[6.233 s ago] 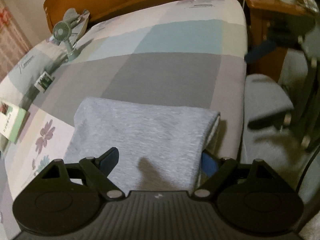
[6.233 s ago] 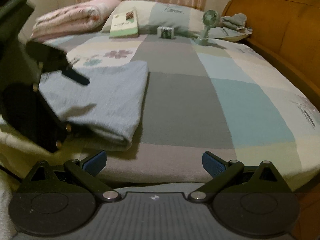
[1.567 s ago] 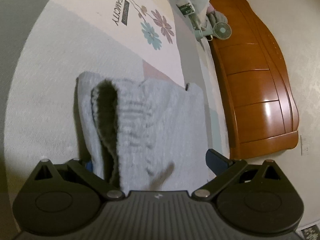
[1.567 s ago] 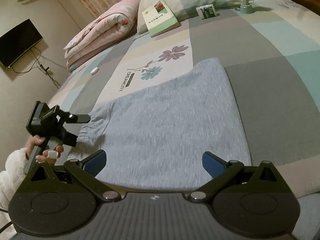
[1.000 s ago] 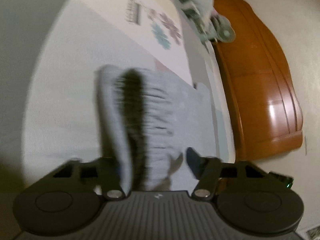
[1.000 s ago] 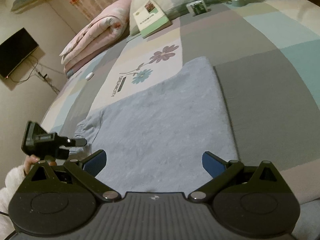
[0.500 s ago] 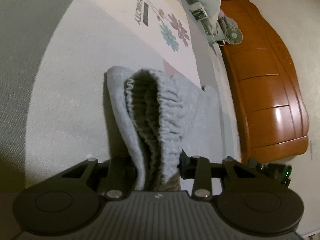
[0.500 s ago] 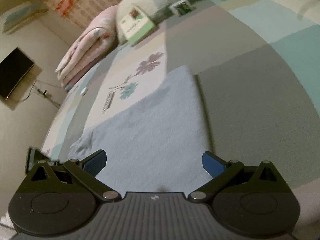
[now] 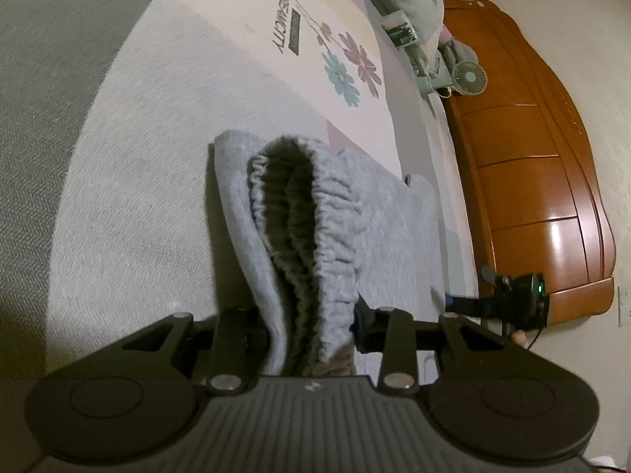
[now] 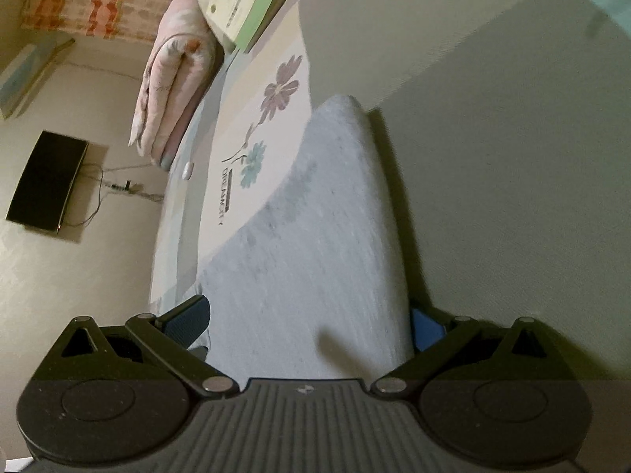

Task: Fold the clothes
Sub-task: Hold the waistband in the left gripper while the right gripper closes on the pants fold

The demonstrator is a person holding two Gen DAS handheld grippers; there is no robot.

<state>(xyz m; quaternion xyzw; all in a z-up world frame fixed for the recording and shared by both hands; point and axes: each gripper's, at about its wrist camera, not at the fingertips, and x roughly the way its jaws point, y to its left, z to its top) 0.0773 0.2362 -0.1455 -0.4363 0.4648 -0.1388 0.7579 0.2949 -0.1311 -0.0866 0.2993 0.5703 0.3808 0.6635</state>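
Note:
A light grey-blue knit garment point(image 9: 378, 232) lies folded on the bed's patchwork sheet point(image 9: 165, 181). My left gripper point(image 9: 311, 327) is shut on its gathered elastic edge point(image 9: 327, 244), which stands up bunched between the jaws. In the right wrist view the same garment point(image 10: 315, 244) runs away from me across the bed. My right gripper point(image 10: 311, 319) is open, with its jaws on either side of the garment's near edge. The right gripper also shows in the left wrist view point(image 9: 508, 303) at the garment's far corner.
A wooden headboard point(image 9: 544, 181) lies to the right, with a small green fan point(image 9: 469, 77) and pillows beside it. A green book point(image 10: 240, 4), a folded pink quilt point(image 10: 173, 67) and a wall TV point(image 10: 47, 181) lie beyond the garment in the right wrist view.
My left gripper has closed on the garment's elastic edge, which has bunched up. My right gripper has dropped and tilted, and its jaws now straddle the garment's near edge.

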